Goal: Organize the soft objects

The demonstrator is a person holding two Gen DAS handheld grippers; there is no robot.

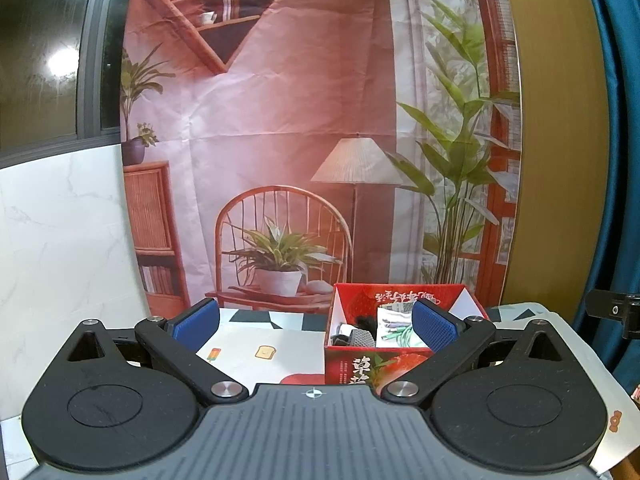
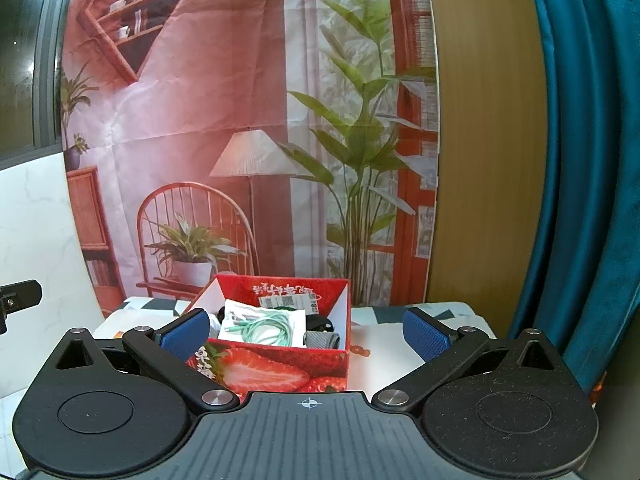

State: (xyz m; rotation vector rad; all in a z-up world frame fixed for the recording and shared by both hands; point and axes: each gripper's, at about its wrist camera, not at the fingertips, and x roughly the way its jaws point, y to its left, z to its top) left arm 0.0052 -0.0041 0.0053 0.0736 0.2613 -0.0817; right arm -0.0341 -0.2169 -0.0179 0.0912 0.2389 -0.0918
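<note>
Two grippers, both spread wide with nothing between the blue pads; left gripper (image 1: pixel 316 326) hangs above the table (image 1: pixel 280 344), its right pad (image 1: pixel 434 330) overlapping the near right part of the red strawberry box (image 1: pixel 360 364) in view, left pad (image 1: pixel 198 322) over the white mat with toast and ice-lolly prints (image 1: pixel 264 350); right gripper (image 2: pixel 306 332) faces the same box (image 2: pixel 280 372) from its other side, left pad (image 2: pixel 186 334) in front of the box's near left corner, right pad (image 2: pixel 426 338) well to the right over bare tabletop (image 2: pixel 384 324); box open at the top, flaps up, standing on the table in front of the printed room backdrop (image 1: pixel 300 120); soft items sit inside the box: a clear bag with a coiled green cable (image 2: pixel 266 326) on top in the middle, a grey mesh pouch (image 2: pixel 322 340) at the near right corner, a black item (image 2: pixel 320 322) behind it, a barcode-labelled packet (image 2: pixel 288 302) against the far wall; in the left view the same grey mesh piece (image 1: pixel 362 338) shows at the near edge with a dark fuzzy thing (image 1: pixel 364 322) behind, too small to identify; teal curtain (image 2: pixel 580 160) hangs at the right, white marble-look panel (image 1: pixel 60 240) at the left; table cover shows black and white checks (image 1: pixel 288 318) at the back.
</note>
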